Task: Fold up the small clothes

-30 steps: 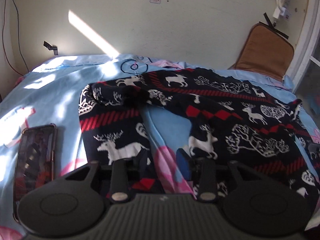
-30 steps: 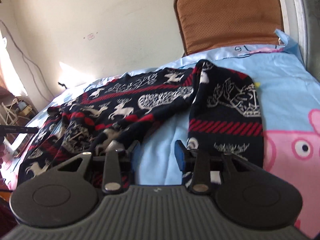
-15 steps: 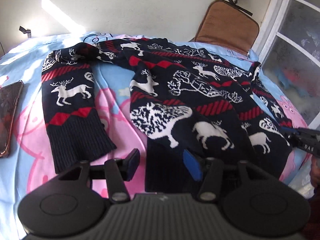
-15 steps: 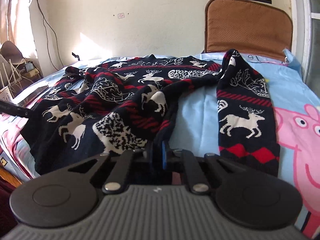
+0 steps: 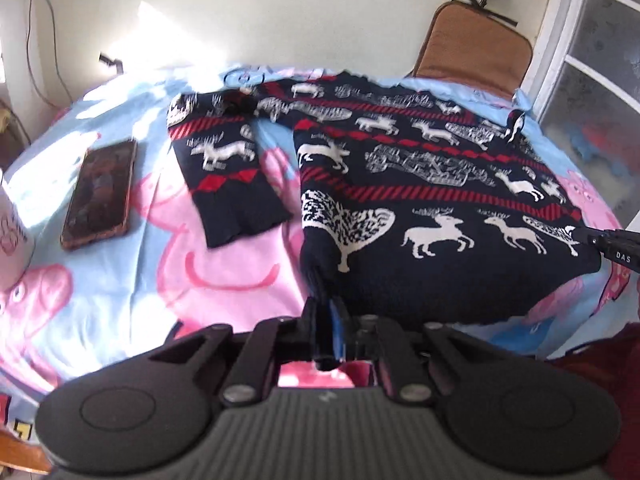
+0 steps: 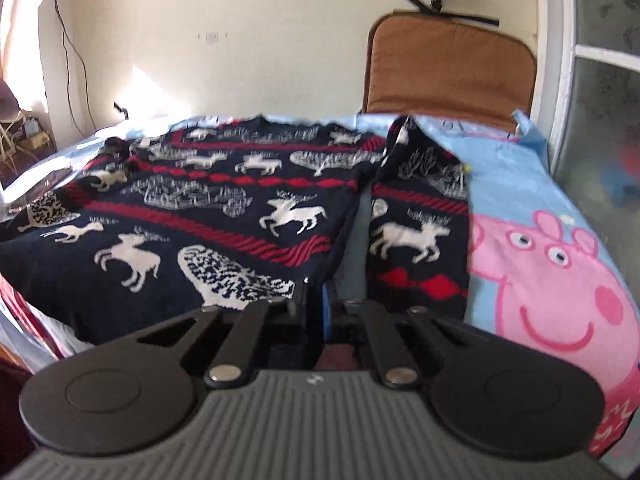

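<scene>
A navy sweater (image 5: 420, 200) with white reindeer and red stripes lies face up, spread across the pig-print bed sheet (image 5: 132, 296). My left gripper (image 5: 326, 320) is closing tight on the sweater's near left hem corner, and the knit is pinched between its pads. In the right wrist view, my right gripper (image 6: 316, 300) is shut on the near right hem corner of the sweater (image 6: 200, 220). Its black finger (image 5: 608, 240) also shows at the right edge of the left wrist view. One sleeve (image 5: 228, 176) lies out to the left, the other sleeve (image 6: 416, 232) to the right.
A phone (image 5: 100, 192) lies on the sheet left of the sleeve, with a white cup (image 5: 12, 236) beyond it at the picture's edge. A brown cushion (image 6: 448, 76) leans on the back wall. A window frame (image 6: 560, 120) borders the bed on the right.
Both grippers came to the sweater's near hem and shut on its corners, the right one first. The rumpled body now lies flatter and stretched between them.
</scene>
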Demonstrator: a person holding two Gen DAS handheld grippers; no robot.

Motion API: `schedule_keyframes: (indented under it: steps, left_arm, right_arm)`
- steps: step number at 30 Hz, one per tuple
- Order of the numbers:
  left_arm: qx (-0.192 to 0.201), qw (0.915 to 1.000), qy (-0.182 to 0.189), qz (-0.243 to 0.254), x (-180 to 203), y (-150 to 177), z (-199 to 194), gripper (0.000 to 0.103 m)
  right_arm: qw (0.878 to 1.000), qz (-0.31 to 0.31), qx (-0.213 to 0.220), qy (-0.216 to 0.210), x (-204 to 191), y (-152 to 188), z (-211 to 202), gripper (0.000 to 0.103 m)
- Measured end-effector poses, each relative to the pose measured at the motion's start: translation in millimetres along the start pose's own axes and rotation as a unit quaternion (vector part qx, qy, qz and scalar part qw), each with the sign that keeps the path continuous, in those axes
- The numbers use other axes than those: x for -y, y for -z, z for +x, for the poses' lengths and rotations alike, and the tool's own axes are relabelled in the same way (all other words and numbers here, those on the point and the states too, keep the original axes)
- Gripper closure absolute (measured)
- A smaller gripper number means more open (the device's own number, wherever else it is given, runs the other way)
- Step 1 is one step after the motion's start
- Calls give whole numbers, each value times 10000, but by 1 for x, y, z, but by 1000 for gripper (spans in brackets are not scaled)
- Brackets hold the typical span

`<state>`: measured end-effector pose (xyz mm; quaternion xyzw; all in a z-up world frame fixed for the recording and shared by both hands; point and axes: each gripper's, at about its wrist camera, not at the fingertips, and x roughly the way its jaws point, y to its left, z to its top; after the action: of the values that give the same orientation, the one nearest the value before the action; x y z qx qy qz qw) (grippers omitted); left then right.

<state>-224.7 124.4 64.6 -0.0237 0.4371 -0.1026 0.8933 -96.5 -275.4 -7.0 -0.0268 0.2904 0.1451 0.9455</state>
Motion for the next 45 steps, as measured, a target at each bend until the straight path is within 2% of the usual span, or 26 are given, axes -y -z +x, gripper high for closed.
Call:
schedule_keyframes:
  steps: [1,3,4,6,7,8,10,11,13,15,17,18,19,20,22,24,25,27,29,31,33,37,40,42,45]
  left_arm:
    - [-185,9998,-38,-86,-4,5,9,97]
    - [-463,9986,-143,-221,-8,9,22,94]
    - [-435,9986,-83,-277,-15,9,20,92]
    - [-16,9997,-68,-241,-21,-1,5,90]
    - [269,9993,-127,-206,-23,-8,-5,84]
    - [594,9979,-172,-175,-25,-17,-13,81]
    - [972,9950,-150,-141,-20,-36,-19,81]
    - [1096,9939,-108,-95,-14,-46,-18,81]
    - [1258,9920,-1,70,2,-66,-5,80]
    - [1303,9912,95,230,17,-80,12,79]
    - [1220,9917,126,381,34,-93,35,78]
    - [1173,9920,164,429,40,-98,44,78]
    - [1101,9924,243,490,48,-101,54,78]
    - [1025,9929,305,527,53,-106,63,78]
    - [897,9931,395,647,62,-112,79,78]
    - [815,9930,403,751,68,-117,89,75]
    - [764,9933,387,778,68,-119,95,74]
    - [718,9939,372,745,67,-124,101,73]
    - [749,9943,385,647,62,-128,102,70]
    - [813,9945,371,539,54,-130,102,63]
    - [866,9948,323,425,44,-131,101,60]
    - [928,9955,191,57,13,-129,100,59]
    - [1003,9942,159,-360,-14,-124,99,59]
    - [1031,9927,150,-601,-30,-120,99,58]
    - [1002,9909,93,-890,-49,-116,100,58]
  right_arm:
    - [9996,34,-272,-54,-3,7,10,93]
    - [9996,120,-219,-109,0,9,12,91]
    - [9993,244,-197,-196,5,6,8,89]
    - [9982,533,88,-260,23,-1,-5,86]
    - [9968,731,277,-171,31,-5,-13,82]
    - [9947,936,427,-29,38,-8,-18,80]
    - [9880,1395,593,310,59,-11,-21,77]
    - [9851,1529,626,473,68,-10,-20,75]
    - [9822,1642,547,729,76,-8,-9,59]
    - [9822,1680,363,755,80,-6,6,58]
    - [9854,1576,160,622,79,-3,22,59]
    - [9895,1273,137,672,73,-1,27,63]
    - [9933,764,170,851,64,0,28,81]
    - [9950,496,196,844,57,-1,28,92]
    - [9933,188,183,1125,58,-6,29,92]
    - [9815,-158,316,1884,69,-13,30,92]
    - [9763,-168,403,2119,78,-20,29,92]
    - [9678,139,703,2413,106,-43,21,92]
    - [9608,427,1102,2508,127,-72,10,92]
    - [9556,717,1592,2376,142,-110,-5,92]
    - [9545,953,1952,2042,149,-147,-15,92]
    - [9572,1071,2488,1024,132,-229,-22,92]
    - [9667,943,2370,193,93,-275,4,92]
    - [9762,796,1988,-340,53,-293,39,92]
    - [9842,620,1303,-1027,-6,-299,100,92]
